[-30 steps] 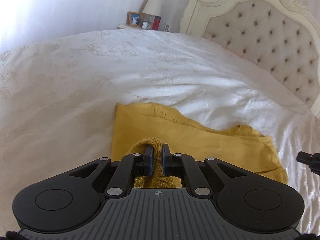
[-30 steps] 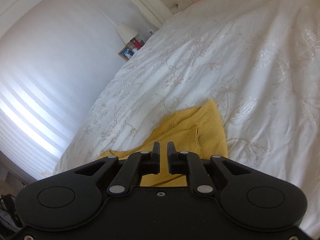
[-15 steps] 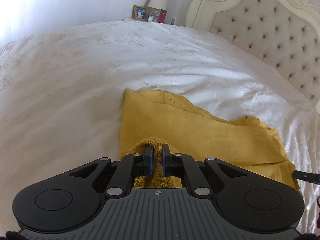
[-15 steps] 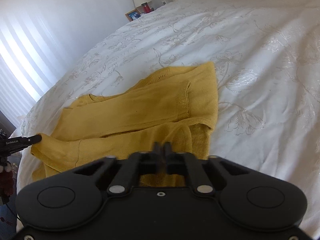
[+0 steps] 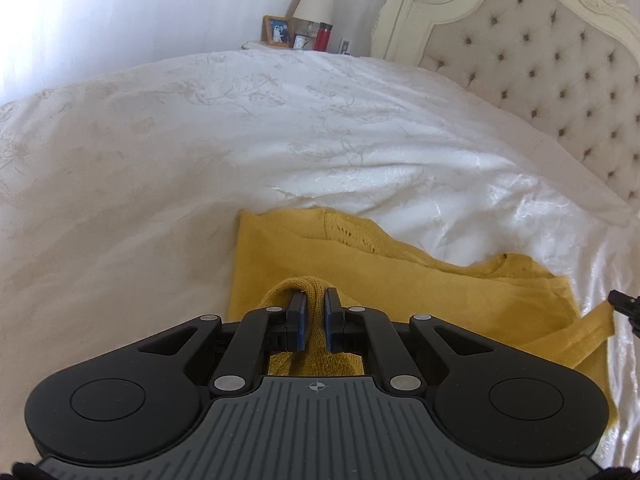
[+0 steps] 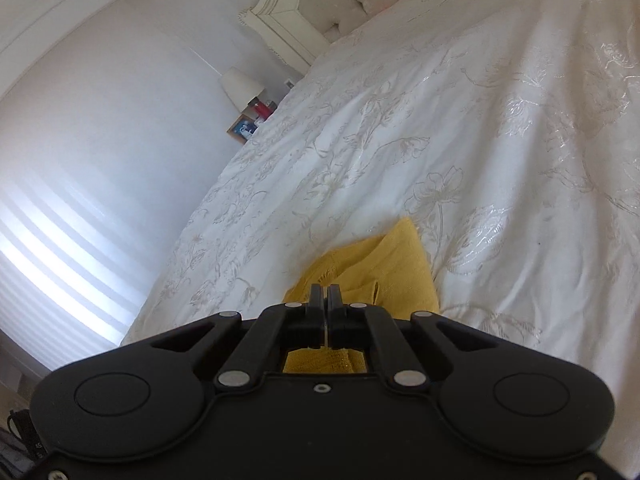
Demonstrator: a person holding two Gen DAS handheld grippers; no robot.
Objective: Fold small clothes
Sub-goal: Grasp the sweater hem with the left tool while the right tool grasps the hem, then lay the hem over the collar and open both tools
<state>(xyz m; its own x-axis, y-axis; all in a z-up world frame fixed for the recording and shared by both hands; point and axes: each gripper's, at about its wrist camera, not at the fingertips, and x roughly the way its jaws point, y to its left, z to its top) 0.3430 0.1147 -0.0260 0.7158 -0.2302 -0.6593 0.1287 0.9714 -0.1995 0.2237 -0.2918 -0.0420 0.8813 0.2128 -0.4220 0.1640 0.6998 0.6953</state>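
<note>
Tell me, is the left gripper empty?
No, in the left wrist view the left gripper is shut on a bunched fold of the yellow garment, which lies on the white bedspread.

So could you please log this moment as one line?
left hand-held gripper: shut on yellow garment | right hand-held gripper: shut on garment strip | garment partly on bedspread

Left tongs stand nearly closed, pinching a knit fold; right tongs are pressed together.
</note>
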